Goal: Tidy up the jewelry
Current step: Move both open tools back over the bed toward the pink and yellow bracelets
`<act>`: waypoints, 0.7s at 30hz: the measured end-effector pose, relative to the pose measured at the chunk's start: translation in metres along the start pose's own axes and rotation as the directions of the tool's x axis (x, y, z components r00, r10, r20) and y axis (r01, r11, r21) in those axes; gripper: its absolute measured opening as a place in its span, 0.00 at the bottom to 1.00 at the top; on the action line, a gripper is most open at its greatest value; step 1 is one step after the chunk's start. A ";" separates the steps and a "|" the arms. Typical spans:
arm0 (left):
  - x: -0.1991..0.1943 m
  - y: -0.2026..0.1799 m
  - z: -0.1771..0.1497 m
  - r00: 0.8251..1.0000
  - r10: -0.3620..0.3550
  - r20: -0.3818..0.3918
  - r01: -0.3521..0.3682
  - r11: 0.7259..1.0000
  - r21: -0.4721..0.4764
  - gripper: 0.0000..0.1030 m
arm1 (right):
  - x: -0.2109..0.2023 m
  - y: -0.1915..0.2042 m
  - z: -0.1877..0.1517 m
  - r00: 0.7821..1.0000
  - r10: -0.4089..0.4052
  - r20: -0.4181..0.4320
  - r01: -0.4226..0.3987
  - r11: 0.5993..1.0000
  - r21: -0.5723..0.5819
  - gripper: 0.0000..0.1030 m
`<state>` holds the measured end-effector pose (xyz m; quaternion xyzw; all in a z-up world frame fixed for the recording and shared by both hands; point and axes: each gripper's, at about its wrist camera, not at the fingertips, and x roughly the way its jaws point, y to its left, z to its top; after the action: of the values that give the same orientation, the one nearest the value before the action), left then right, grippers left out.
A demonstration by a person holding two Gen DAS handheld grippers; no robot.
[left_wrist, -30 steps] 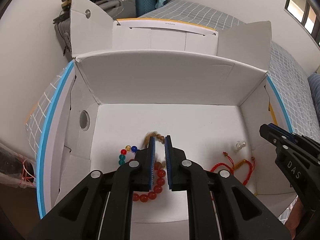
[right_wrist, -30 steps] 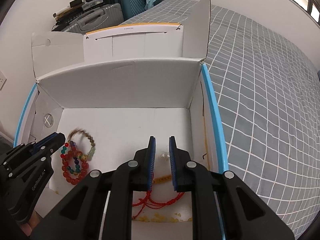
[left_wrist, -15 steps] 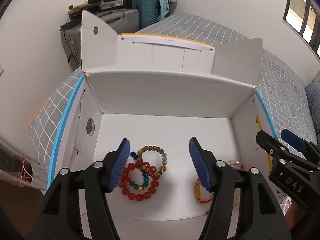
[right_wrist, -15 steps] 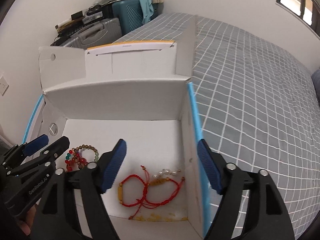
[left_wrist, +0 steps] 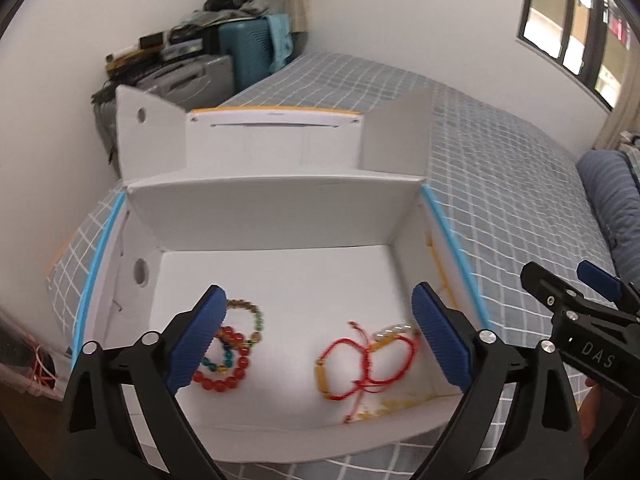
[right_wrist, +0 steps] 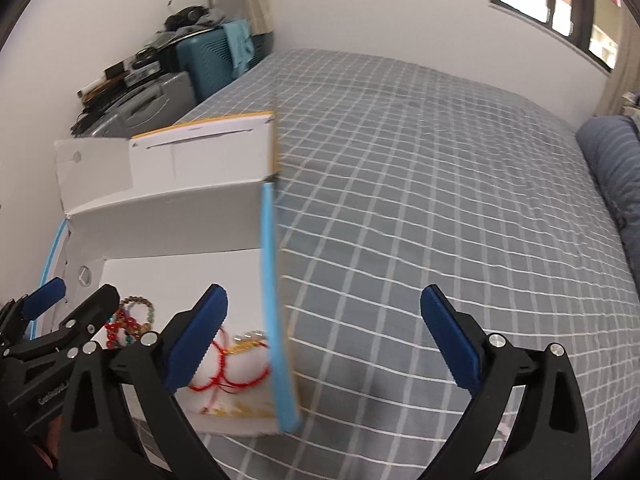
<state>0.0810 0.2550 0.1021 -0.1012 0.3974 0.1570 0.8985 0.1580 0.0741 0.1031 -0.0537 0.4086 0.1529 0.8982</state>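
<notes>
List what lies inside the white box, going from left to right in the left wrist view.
Round hole in the left wall → cluster of beaded bracelets, red and multicoloured → red cord bracelets with yellow tube beads.

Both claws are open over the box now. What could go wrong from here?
1. The beaded bracelets overlap in a pile, so the left claw may lift more than one.
2. The red cord bracelets look tangled together and could drag each other out.
3. The right claw straddles the box's blue-edged wall; closing or lowering may hit or tip the white box.
</notes>
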 end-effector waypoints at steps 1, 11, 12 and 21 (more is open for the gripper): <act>-0.002 -0.006 -0.001 1.000 -0.006 0.004 0.006 1.000 0.006 0.93 | -0.003 -0.008 -0.002 1.000 -0.007 0.003 0.007 1.000 0.011 0.91; -0.009 -0.084 -0.025 0.995 -0.092 -0.022 0.094 0.988 0.121 0.94 | -0.033 -0.094 -0.036 0.994 -0.104 -0.020 0.105 0.990 0.090 0.91; -0.010 -0.092 -0.028 0.995 -0.097 -0.023 0.099 0.986 0.136 0.94 | -0.036 -0.105 -0.043 0.993 -0.115 -0.024 0.117 0.988 0.098 0.91; -0.010 -0.173 -0.070 0.983 -0.166 -0.076 0.180 0.954 0.239 0.94 | -0.039 -0.184 -0.104 0.977 -0.186 -0.099 0.200 0.967 0.158 0.91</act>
<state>0.0895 0.0706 0.0732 -0.0282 0.4280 0.0248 0.9030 0.1175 -0.1322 0.0585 -0.0243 0.4499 0.0273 0.8923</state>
